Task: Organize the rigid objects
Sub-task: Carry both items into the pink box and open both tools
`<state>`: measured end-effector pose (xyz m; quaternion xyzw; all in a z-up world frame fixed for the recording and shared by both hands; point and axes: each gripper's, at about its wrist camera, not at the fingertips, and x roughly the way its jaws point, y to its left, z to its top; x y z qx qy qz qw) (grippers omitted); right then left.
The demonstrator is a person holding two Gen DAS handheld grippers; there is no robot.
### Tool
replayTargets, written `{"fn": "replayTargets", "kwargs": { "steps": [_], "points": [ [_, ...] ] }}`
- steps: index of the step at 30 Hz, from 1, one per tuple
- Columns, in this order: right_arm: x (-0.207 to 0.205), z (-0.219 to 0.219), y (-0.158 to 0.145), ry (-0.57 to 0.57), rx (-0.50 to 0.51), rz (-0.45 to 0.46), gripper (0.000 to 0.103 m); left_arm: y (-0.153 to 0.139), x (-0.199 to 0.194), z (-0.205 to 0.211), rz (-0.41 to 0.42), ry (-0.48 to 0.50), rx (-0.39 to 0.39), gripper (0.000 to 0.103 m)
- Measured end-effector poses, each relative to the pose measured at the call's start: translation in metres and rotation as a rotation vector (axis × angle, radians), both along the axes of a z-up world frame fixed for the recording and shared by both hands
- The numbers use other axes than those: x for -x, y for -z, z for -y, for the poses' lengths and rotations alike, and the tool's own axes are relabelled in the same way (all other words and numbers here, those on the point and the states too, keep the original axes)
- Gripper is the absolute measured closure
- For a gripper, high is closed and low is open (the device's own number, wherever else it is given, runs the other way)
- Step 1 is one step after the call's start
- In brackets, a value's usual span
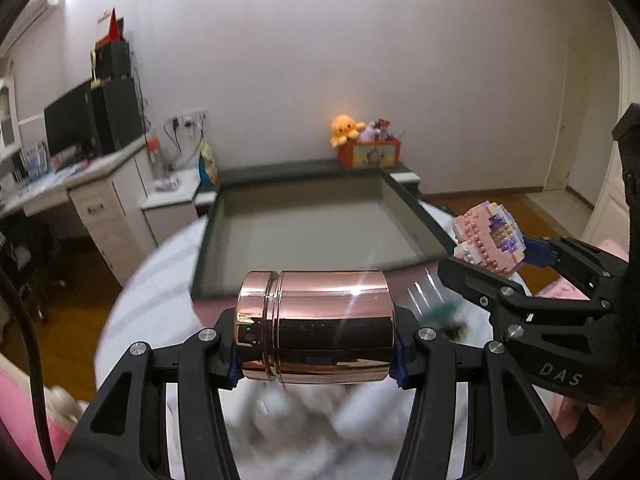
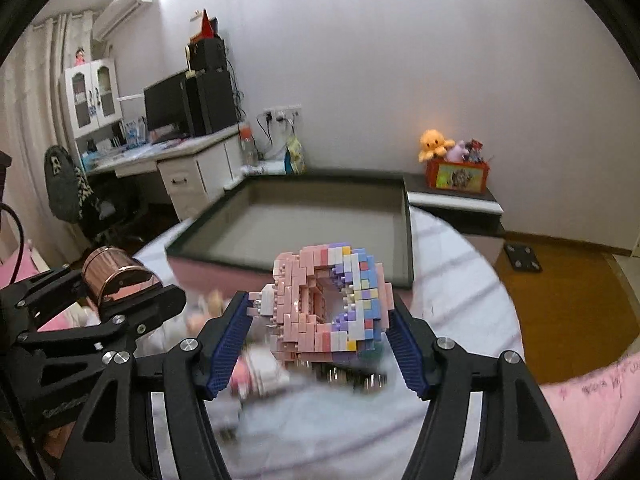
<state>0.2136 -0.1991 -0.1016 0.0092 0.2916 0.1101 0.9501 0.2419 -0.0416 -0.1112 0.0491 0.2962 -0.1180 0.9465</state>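
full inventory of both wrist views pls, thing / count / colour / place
metal canister: 1, rose-gold, sideways between the left gripper's pads
brick model: 1, pink with pastel blocks, between the right gripper's pads
tray: 1, dark rim, grey floor, on the table ahead
table: 1, pale, round
toy box: 1, red, low cabinet by the wall
plush octopus: 1, yellow, on the toy box
monitor: 1, black, desk at left
blurred clutter below the grippers: cannot identify
left gripper: 1, black, blue pads
right gripper: 1, black, blue pads
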Motion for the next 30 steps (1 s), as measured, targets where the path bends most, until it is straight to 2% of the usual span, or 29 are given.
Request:
{"fn": "replayTargets", "kwargs": {
  "steps": [2,7,11,15,18,20,21,23,25,26,27,30],
  "points": [
    [-0.020,-0.004,-0.007,0.000,0.007,0.010,0.035,-0.006,-0.023,-0.001,0.008,0.002,-0.013,0.049],
    [-0.078,-0.010,-0.005,-0.012,-0.012,-0.040,0.035,0.003,-0.099,-0.002,-0.072,-0.020,-0.070,0.049],
    [-0.129,-0.018,0.022,-0.022,-0.018,-0.157,0.035,0.023,-0.144,-0.001,-0.167,-0.038,-0.121,0.049],
    [-0.154,-0.022,0.047,-0.015,0.001,-0.236,0.035,0.046,-0.169,0.001,-0.273,-0.012,-0.142,0.049],
    [-0.159,-0.023,0.058,-0.003,0.022,-0.263,0.035,0.060,-0.177,0.006,-0.327,-0.019,-0.164,0.049],
    [-0.162,-0.021,0.063,0.009,0.039,-0.273,0.035,0.061,-0.178,0.007,-0.334,-0.019,-0.162,0.047],
    [-0.162,-0.020,0.065,0.014,0.042,-0.277,0.035,0.061,-0.178,0.007,-0.333,-0.037,-0.176,0.037],
    [-0.162,-0.017,0.068,0.020,0.038,-0.292,0.034,0.059,-0.177,0.001,-0.315,-0.058,-0.182,0.028],
    [-0.160,-0.015,0.063,0.014,0.027,-0.282,0.034,0.054,-0.167,-0.004,-0.302,-0.056,-0.153,0.027],
    [-0.156,-0.014,0.059,0.011,0.018,-0.269,0.027,0.050,-0.161,-0.008,-0.292,-0.057,-0.133,0.027],
    [-0.149,-0.013,0.053,0.021,0.022,-0.245,0.020,0.043,-0.152,-0.014,-0.273,-0.054,-0.111,0.026],
    [-0.119,-0.013,0.029,0.022,0.007,-0.159,0.020,0.022,-0.116,-0.020,-0.185,-0.058,-0.081,0.018]
  ]
}}
